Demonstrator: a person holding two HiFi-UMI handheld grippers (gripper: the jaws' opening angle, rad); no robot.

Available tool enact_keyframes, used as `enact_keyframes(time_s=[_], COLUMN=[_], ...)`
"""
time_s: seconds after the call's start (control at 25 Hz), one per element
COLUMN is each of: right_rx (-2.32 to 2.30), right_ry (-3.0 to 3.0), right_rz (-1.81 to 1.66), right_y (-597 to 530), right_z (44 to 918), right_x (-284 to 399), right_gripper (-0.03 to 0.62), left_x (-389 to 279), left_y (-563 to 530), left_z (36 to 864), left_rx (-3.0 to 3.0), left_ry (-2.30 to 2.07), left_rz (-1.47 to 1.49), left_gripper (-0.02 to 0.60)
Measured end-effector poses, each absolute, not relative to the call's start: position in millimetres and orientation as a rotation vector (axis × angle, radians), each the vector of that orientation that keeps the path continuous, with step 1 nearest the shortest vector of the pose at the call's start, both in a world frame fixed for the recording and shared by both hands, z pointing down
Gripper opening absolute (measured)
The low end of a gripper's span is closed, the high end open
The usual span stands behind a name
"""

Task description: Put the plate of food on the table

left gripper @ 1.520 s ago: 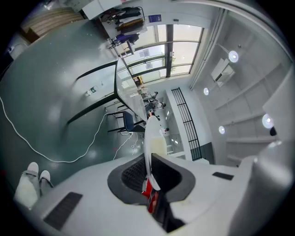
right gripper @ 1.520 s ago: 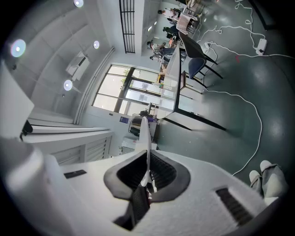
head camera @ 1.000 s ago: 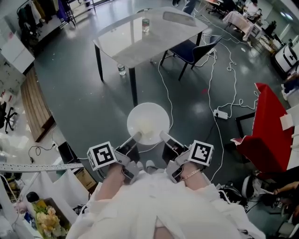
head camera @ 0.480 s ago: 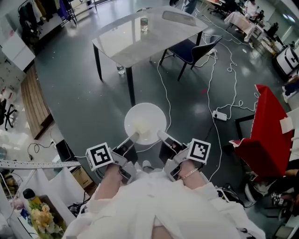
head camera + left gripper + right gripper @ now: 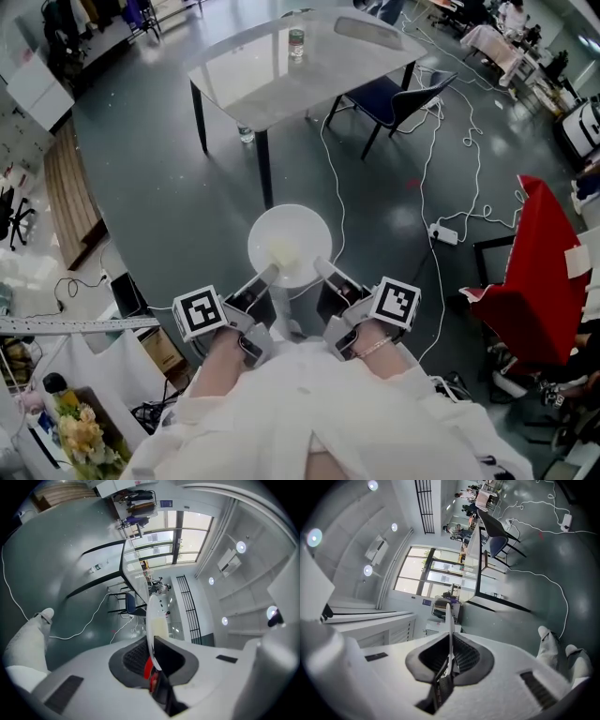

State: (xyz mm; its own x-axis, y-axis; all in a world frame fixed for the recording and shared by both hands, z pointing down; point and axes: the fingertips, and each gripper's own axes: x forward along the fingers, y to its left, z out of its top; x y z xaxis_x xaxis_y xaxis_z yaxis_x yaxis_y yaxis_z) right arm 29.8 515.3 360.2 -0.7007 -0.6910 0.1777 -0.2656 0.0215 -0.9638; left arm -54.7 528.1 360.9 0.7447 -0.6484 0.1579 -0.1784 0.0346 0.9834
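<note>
A round white plate [image 5: 290, 246] with a pale yellow heap of food [image 5: 283, 251] on it hangs above the grey floor, held level in front of me. My left gripper [image 5: 269, 274] is shut on its near left rim and my right gripper [image 5: 322, 270] is shut on its near right rim. In the left gripper view the plate [image 5: 152, 620] shows edge-on between the jaws, and likewise the plate [image 5: 450, 634] in the right gripper view. The grey table [image 5: 281, 70] stands further ahead, with a glass [image 5: 296, 42] on its far side.
A dark blue chair [image 5: 394, 98] stands at the table's right. White cables [image 5: 427, 169] and a power strip [image 5: 444, 233] lie on the floor to the right. A bottle [image 5: 246, 134] stands under the table. A red-draped object [image 5: 534, 272] is at the right, cluttered boxes [image 5: 150, 342] at the lower left.
Both grippers and the plate have shifted slightly toward the table, which sits a little nearer in the head view. The grips are unchanged.
</note>
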Motion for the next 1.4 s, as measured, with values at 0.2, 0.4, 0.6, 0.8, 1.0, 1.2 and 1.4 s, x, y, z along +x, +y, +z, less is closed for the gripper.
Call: enact_keyframes(time_s=[0.2,0.4,0.6,0.8,1.0,1.2,1.4], right_rx=[-0.988,-0.995,-1.002,-0.997,-1.012,-1.048,-1.067], right_ry=[1.942,1.924,1.882,1.842,1.810,1.784,1.743], right_rz=[-1.709,-1.694,-1.707,-1.696,-1.688,-1.668,-1.667], right_y=[488,449,402,347,296,253,218], right_z=[362,363,369,367,366,372,377], right_x=[29,27,14,6,-3,-11,-15], right_gripper=[0.014,0.014,0.014,0.014,0.014,0.014,0.014], left_x=[-55,-56,-72,-81,-88,-97,-100], left_y=[499,460,410,352,299,254,216], left_z=[363,363,367,365,363,368,372], left_rx=[1.547,1.555,1.554,1.560,1.558,1.566,1.577], left_ry=[-0.685,-0.662,-0.663,-0.644,-0.613,-0.584,-0.550], left_rz=[-0.390,-0.381,-0.370,-0.361,-0.332,-0.306,-0.269], left_gripper=[0.034,0.034,0.034,0.034,0.034,0.034,0.034])
